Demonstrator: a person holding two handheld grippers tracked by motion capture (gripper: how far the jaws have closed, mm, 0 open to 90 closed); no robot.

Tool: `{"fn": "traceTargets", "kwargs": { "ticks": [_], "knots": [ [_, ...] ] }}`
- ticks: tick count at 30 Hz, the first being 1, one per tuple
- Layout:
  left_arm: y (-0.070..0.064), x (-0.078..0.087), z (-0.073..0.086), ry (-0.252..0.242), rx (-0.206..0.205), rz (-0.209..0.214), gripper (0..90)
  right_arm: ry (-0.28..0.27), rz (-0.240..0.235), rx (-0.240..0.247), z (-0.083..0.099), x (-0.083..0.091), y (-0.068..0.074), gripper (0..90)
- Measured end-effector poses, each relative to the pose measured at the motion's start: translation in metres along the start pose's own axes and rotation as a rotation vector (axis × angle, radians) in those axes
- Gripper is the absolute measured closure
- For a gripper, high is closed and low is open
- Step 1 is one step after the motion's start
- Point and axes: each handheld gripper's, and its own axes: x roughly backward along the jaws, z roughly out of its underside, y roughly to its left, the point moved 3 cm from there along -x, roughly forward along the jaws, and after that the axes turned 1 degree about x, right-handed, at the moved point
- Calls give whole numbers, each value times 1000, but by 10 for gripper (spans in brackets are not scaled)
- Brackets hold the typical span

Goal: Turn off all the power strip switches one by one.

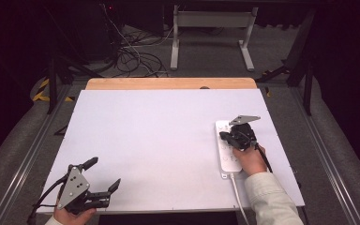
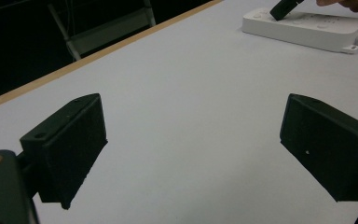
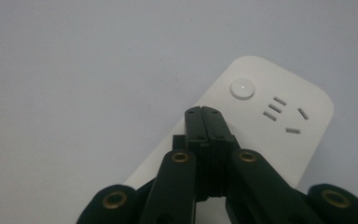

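Note:
A white power strip (image 1: 227, 150) lies on the right side of the white table (image 1: 159, 140), its cord running off the near edge. My right gripper (image 1: 223, 136) hovers over the strip with its jaws pressed together and nothing between them; in the right gripper view its tips (image 3: 203, 111) sit just short of the strip's round button (image 3: 242, 88) and socket slots (image 3: 279, 114). My left gripper (image 1: 104, 174) rests at the near left corner, jaws wide apart and empty. The left gripper view shows the strip (image 2: 303, 28) far off past its spread jaws.
A wooden strip (image 1: 171, 83) borders the table's far edge. Beyond it stand a grey metal frame (image 1: 211, 33) and tangled cables (image 1: 131, 56) on the floor. Dark surroundings flank both sides.

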Motion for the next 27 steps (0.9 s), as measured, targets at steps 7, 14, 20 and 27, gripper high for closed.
{"fn": "traceTargets", "kwargs": {
  "ticks": [7, 14, 20, 27],
  "knots": [
    [-1, -1, -1, 2, -4, 1, 73, 12, 26, 28, -1, 1, 2, 900],
    [1, -3, 0, 5, 10, 6, 74, -31, 40, 65, -14, 13, 5, 900],
    [0, -3, -1, 5, -1, 1, 74, -101, -12, 42, -23, 30, 2, 900],
    [1, -4, -1, 7, 0, 2, 74, -115, -16, 66, -35, 38, 5, 900]
  ]
}}
